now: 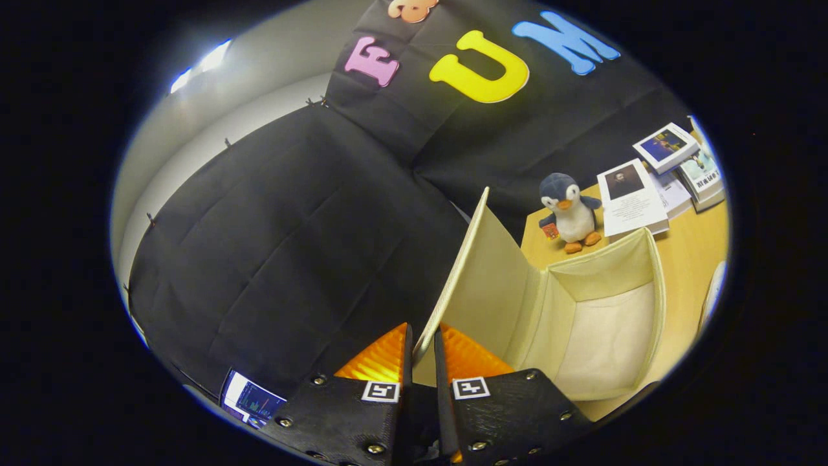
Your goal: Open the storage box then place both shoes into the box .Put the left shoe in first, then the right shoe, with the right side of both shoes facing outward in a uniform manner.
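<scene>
The gripper (422, 353) is holding the lid (475, 272) of the storage box (608, 336) by its free edge — the two fingers are drawn close together with the thin cream flap pinched between them, so they are clamping on the lid. The lid is standing nearly upright, swung up over the box's near-left side, and the box is lying open beyond the fingers on the wooden desk (689, 246), its pale interior showing with nothing in it yet. The opening step looks almost finished, in my judgement; neither shoe is in the box.

To do this step well, the lid probably wants carrying a little further over its hinge line, so that it is leaning back and resting on its own rather than falling shut on release (a soft fabric flap tends to spring back). Following the arc of the hinge — not pulling straight up — should keep the light box from lifting or sliding on the desk. A plush penguin (570, 213) is standing just behind the box, with a few booklets (631, 197) farther back, both well clear of the lid's swing.
</scene>
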A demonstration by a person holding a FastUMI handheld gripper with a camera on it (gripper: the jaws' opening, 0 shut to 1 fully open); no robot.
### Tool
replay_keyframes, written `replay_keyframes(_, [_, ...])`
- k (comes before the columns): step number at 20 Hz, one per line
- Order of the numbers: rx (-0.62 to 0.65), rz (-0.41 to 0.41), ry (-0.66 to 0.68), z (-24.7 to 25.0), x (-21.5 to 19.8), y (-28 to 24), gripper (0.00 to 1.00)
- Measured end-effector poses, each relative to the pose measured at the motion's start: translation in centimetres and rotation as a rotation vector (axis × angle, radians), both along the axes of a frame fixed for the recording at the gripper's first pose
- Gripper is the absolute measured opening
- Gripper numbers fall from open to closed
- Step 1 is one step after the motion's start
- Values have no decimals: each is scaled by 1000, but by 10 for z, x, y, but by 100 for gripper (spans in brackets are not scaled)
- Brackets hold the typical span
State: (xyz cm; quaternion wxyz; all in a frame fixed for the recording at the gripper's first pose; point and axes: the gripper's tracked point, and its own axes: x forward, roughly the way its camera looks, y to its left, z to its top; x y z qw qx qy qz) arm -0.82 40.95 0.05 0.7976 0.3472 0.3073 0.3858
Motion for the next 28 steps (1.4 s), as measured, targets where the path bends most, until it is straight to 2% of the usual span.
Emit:
replay_keyframes(2, [-25,31,-49,0,0,5,21])
replay_keyframes(3, [-36,39,-77,0,1,9,29])
replay_keyframes(5, [-54,53,-120,6,-1,10,74])
replay_keyframes(7, [-103,60,-149,1,0,5,91])
replay_keyframes(10, [-156,54,-164,-7,2,-11,93])
replay_keyframes(13, [-210,9,-185,-11,9,-38,97])
replay_keyframes(21, [-385,-134,-262,-21,33,-126,96])
replay_keyframes(28, [-480,-234,-232,-53,46,-195,97])
